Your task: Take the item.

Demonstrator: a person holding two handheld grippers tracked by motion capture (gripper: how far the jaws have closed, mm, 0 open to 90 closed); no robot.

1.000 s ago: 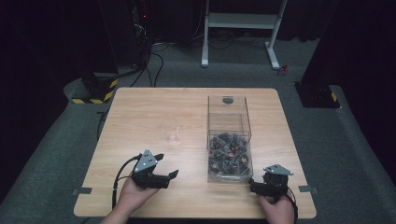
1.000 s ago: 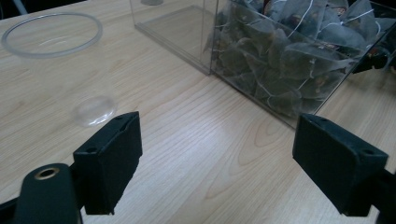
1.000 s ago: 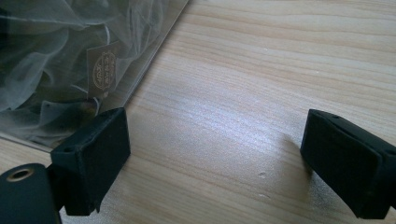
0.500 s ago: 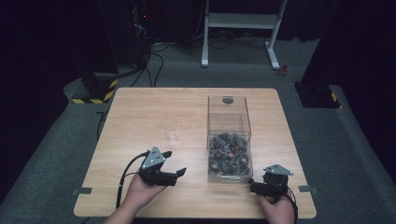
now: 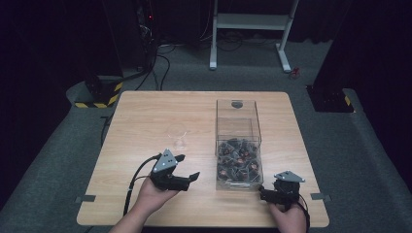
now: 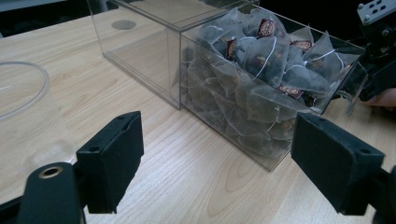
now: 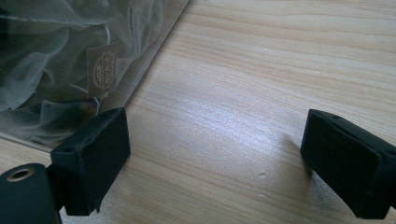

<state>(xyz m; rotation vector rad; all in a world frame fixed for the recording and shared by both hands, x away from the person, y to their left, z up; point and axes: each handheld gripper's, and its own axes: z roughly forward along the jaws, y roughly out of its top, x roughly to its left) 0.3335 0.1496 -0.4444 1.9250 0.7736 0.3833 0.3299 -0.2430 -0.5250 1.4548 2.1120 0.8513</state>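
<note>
The table (image 5: 145, 116) is pale wood with a fine straight grain and rounded corners. On its right half stands a clear plastic box (image 5: 236, 112), long and rectangular with hard, glossy walls. The near end of the box holds a heap of tea bags (image 6: 261, 60): soft, translucent mesh pyramids with white strings and small dark paper tags; the far end looks empty. A clear drinking glass (image 5: 178, 136) stands left of the box, apart from it.

The left gripper (image 5: 187, 167) hangs above the table between the glass and the box, its black padded jaws spread wide and holding nothing. Compared with half a second ago it has moved up and toward the box. The right gripper (image 5: 265, 193) sits low at the box's near right corner, unmoved, its jaws likewise spread and empty.
</note>
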